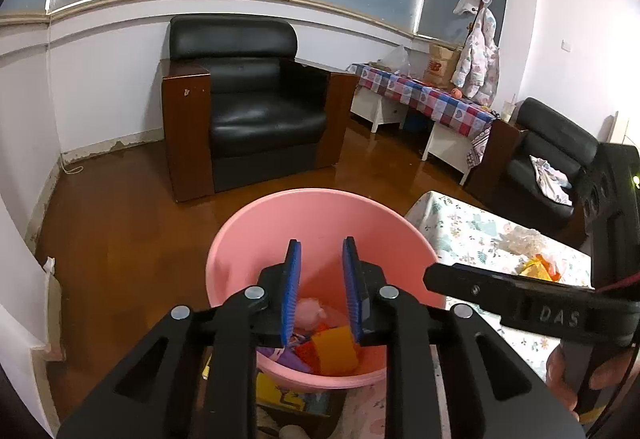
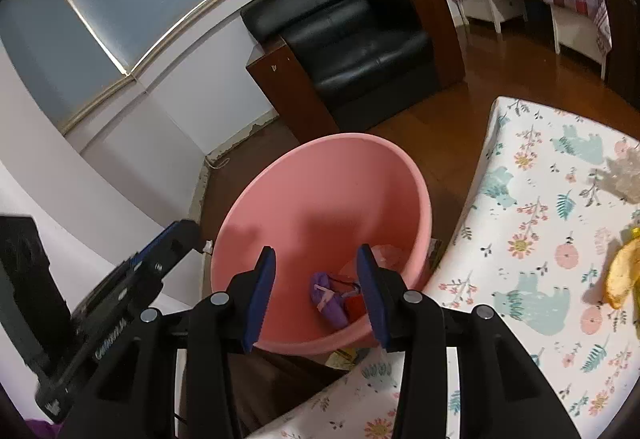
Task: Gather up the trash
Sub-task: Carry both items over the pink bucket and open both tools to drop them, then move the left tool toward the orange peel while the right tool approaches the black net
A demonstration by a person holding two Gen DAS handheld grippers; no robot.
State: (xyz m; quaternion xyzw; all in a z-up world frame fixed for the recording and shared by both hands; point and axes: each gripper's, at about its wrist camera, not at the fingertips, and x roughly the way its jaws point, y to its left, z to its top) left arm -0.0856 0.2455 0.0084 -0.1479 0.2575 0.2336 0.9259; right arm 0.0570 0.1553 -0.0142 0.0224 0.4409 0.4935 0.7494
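the left gripper [image 1: 320, 267] and right gripper [image 2: 316, 275] both hang spread and hold nothing, right over the round pink plastic bucket [image 1: 248, 235]. its open mouth faces up. a purple wrapper [image 2: 330, 299] lies inside, below them. the flowery table cloth [image 2: 532, 239] sits to the right, on a brown wood floor [image 1: 120, 207].

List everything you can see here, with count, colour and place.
bin: one, pink, on floor beside table
trash in bin: several pieces, orange, purple, pink, at the bottom
table: one, floral white cloth, right of bin
banana peel: one, yellow, on table
crumpled plastic: one, clear, on table
armchair: one, black, by wall
left gripper: open, empty, above bin
right gripper: open, empty, above bin
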